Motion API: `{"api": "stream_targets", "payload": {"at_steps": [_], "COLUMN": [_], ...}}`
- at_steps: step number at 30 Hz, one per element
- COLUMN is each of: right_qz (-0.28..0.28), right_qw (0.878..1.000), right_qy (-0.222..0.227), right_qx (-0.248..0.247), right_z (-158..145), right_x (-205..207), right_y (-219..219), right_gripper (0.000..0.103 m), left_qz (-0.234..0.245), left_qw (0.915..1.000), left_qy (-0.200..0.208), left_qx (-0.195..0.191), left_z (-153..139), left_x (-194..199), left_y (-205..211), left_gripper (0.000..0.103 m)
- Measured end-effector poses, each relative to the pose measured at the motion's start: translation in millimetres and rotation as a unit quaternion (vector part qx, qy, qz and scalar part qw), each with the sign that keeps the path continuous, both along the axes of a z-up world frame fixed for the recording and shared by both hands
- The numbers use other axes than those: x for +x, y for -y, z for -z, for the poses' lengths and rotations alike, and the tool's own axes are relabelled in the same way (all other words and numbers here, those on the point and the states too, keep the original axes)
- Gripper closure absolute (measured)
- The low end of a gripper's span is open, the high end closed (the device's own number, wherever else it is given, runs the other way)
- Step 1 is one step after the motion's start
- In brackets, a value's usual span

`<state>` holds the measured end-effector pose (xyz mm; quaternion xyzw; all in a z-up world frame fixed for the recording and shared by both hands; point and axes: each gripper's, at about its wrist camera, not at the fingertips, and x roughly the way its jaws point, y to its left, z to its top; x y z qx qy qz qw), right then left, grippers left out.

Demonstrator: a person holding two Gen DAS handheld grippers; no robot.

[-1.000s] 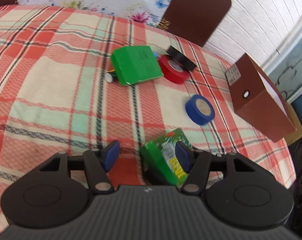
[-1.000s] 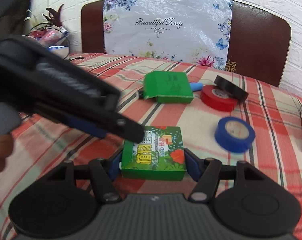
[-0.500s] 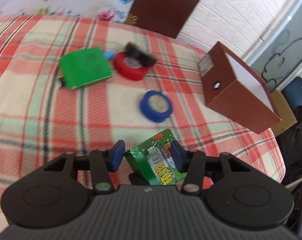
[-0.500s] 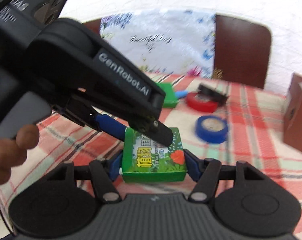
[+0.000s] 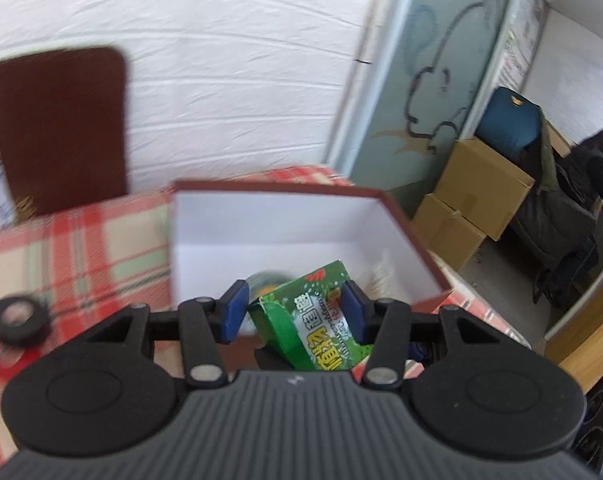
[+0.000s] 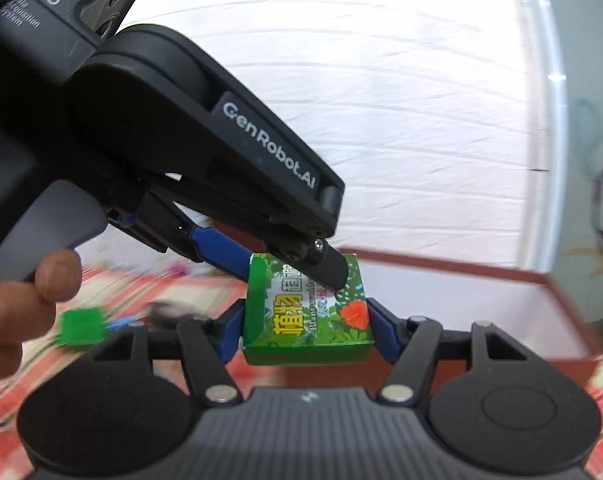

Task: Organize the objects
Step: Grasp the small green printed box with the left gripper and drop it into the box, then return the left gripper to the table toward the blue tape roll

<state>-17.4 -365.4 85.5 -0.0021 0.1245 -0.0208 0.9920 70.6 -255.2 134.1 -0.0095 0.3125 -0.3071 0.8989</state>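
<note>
A green printed box (image 5: 313, 320) (image 6: 309, 312) hangs in the air, held by both grippers at once. My left gripper (image 5: 293, 312) is shut on it, blue pads on two opposite faces; in the right wrist view its upper finger (image 6: 325, 268) lies on the box's printed top. My right gripper (image 6: 305, 332) is shut on the box's two sides. The box hovers at the near rim of an open brown box with a white inside (image 5: 261, 224) (image 6: 461, 292). A blurred round item (image 5: 265, 284) lies on that box's floor.
On the plaid tablecloth (image 5: 81, 248), left of the brown box, lie a black tape roll (image 5: 19, 320) and a red one (image 5: 5, 356). A plain green box (image 6: 81, 328) sits further left. A hand (image 6: 17, 308) holds the left gripper. A chair back (image 5: 61, 128) and cardboard boxes (image 5: 473, 196) stand beyond.
Both grippers have lifted the green printed box off the cloth and carried it right, up to the open brown box. The left gripper closed on it during the move.
</note>
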Motion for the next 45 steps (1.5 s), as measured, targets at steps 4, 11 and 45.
{"api": "stream_targets", "payload": {"at_steps": [4,11,45], "right_qz": [0.046,0.090,0.058], "right_qw": [0.999,0.995,0.982], "right_qy": [-0.001,-0.044,-0.153], "right_qx": [0.018,0.016,0.089], "right_z": [-2,26,83], "right_x": [19,68,-28], "right_y": [55,101,6], "right_gripper": [0.040,0.037,0.030], "left_qz": [0.025,-0.016,-0.128], "left_qw": [0.9993,0.9965,0.9785], "left_qy": [0.023,0.018,-0.021], "left_qx": [0.019,0.080,0.160], "left_z": [4,35,99], "left_x": [18,49,-59], "left_y": [56,94,-66], "left_gripper": [0.049,0.048,0.045]}}
